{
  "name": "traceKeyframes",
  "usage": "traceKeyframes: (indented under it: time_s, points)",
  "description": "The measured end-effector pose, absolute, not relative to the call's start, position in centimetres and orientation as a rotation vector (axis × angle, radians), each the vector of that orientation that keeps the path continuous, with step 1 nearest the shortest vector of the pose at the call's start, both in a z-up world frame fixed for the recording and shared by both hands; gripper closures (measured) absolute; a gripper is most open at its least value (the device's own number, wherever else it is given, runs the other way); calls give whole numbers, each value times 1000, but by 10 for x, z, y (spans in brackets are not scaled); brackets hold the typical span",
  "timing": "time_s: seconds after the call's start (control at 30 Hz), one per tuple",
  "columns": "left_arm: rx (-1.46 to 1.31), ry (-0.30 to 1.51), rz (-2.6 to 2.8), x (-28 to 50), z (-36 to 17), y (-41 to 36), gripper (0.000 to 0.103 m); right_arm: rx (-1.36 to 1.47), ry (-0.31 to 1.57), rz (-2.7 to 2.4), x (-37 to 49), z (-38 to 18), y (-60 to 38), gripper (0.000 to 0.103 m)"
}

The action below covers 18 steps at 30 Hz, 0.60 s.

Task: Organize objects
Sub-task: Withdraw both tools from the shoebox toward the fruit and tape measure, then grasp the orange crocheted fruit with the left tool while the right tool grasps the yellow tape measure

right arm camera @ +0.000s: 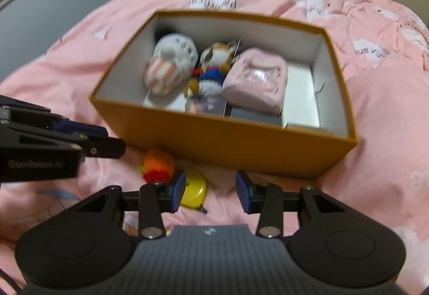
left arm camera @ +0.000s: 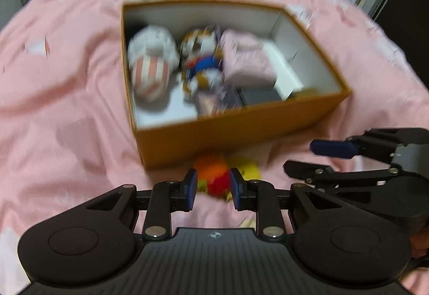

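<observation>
Left claw (left arm camera: 213,189): released, jaws part-spread, nothing gripped. Orange-red crochet toy (left arm camera: 213,177) lies on bed just beyond its tips, in front of orange box (left arm camera: 241,134).
Right claw (right arm camera: 210,191): released, empty. Yellow round item (right arm camera: 194,191) just beside its left pad.
Risk: toys touch; narrow left gap may snag or push toy against box wall. Claws close together; collision possible.
Pose: both pitched steeply down toward bed (right arm camera: 375,107).

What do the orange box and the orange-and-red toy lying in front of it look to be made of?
Open rectangular orange box: apparently stiff cardboard, matte, with thin straight walls and a white lining. Small round orange-and-red toy: probably crocheted yarn or plush, given its fuzzy, soft outline; blur leaves this uncertain.
</observation>
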<state>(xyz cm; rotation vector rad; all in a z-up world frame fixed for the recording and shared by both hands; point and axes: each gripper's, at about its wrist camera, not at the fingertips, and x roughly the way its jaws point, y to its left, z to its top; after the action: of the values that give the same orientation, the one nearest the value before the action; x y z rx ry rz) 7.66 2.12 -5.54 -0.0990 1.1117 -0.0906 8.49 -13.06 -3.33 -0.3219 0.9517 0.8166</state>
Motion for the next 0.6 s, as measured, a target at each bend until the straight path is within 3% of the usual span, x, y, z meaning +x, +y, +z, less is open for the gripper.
traceKeyframes:
  time_s: [0.23,0.37,0.6]
  points:
    - [-201,1216,-84,84,-87,31,72,-389,1026,821,86,-61,-119,57]
    - [-236,1231,-97,89,-95,31,59,-393,1052,822,91,-69,-116,57]
    - [-290,1228,-79,104,-107,36,55,-377,1080,852,98,-75,-111,57]
